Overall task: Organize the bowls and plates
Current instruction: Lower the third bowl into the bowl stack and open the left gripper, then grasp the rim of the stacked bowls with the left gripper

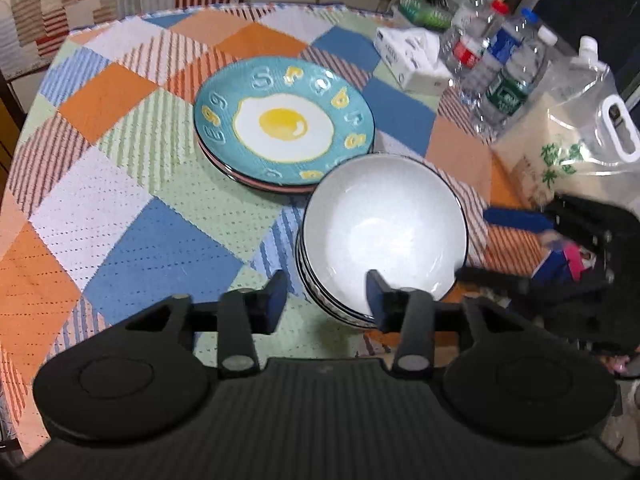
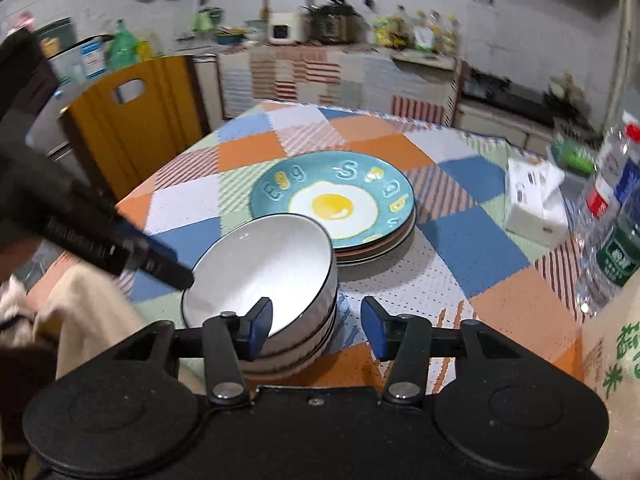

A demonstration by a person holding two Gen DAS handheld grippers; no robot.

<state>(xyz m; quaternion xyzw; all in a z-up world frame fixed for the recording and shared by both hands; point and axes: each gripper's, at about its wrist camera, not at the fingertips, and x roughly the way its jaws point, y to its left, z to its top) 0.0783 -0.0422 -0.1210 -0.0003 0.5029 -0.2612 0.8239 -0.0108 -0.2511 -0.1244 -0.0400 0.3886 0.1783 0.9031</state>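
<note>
Now both grippers, left (image 1: 326,294) and right (image 2: 316,324), hover with jaws released beside stacked bowls (image 1: 384,232) near plates (image 1: 284,124).

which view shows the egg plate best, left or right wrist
The left wrist view: the egg plate lies almost fully open, with only its near right edge cut by the top bowl. In the right wrist view the bowl hides more of the plate's near left part, though the stacked rims beneath show better.

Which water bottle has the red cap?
The clear bottle with the red cap and red label, standing beside the tissue pack. The other bottles have blue or white caps.
</note>
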